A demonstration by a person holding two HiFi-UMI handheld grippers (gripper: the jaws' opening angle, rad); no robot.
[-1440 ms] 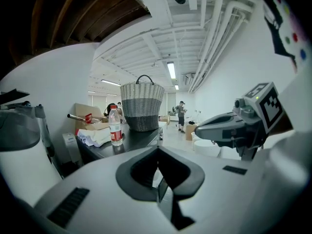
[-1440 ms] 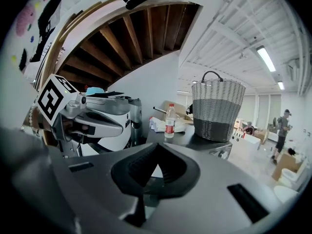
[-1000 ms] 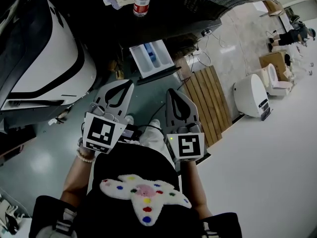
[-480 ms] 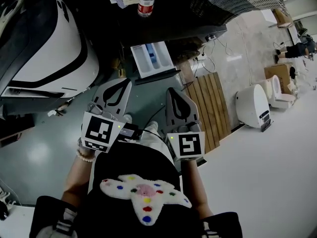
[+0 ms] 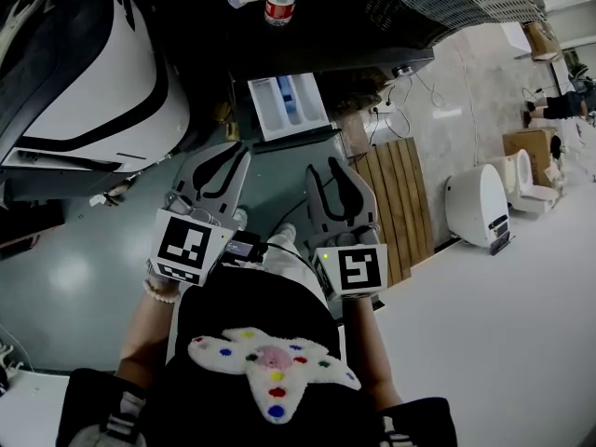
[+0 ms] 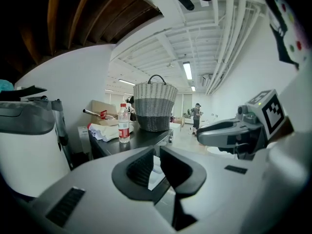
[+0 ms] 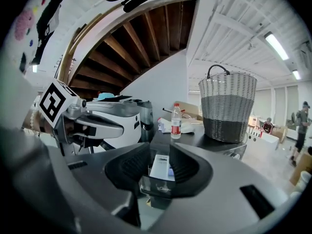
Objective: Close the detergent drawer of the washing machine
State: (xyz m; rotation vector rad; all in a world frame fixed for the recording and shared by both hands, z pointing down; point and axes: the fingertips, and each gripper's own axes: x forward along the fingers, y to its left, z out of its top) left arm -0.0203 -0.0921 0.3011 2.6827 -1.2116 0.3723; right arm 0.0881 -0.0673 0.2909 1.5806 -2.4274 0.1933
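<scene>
Above the open detergent drawer (image 5: 287,105), atop the washing machine (image 7: 195,139) (its front lost in shadow), we see a bottle (image 5: 281,3) and basket (image 6: 156,106); left gripper (image 6: 156,156) and right gripper (image 7: 160,158), jaws just opening, grasp nothing.

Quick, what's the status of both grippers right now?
Left gripper: open by a narrow gap, jaws just opening, nothing between them.
Right gripper: open wider, jaws just opening, empty; the white plastic detergent drawer is untouched.

Left gripper (image 5: 233,153) and right gripper (image 5: 331,168) side by side, fingers (image 7: 129,168) just opening, nothing gripped
</scene>
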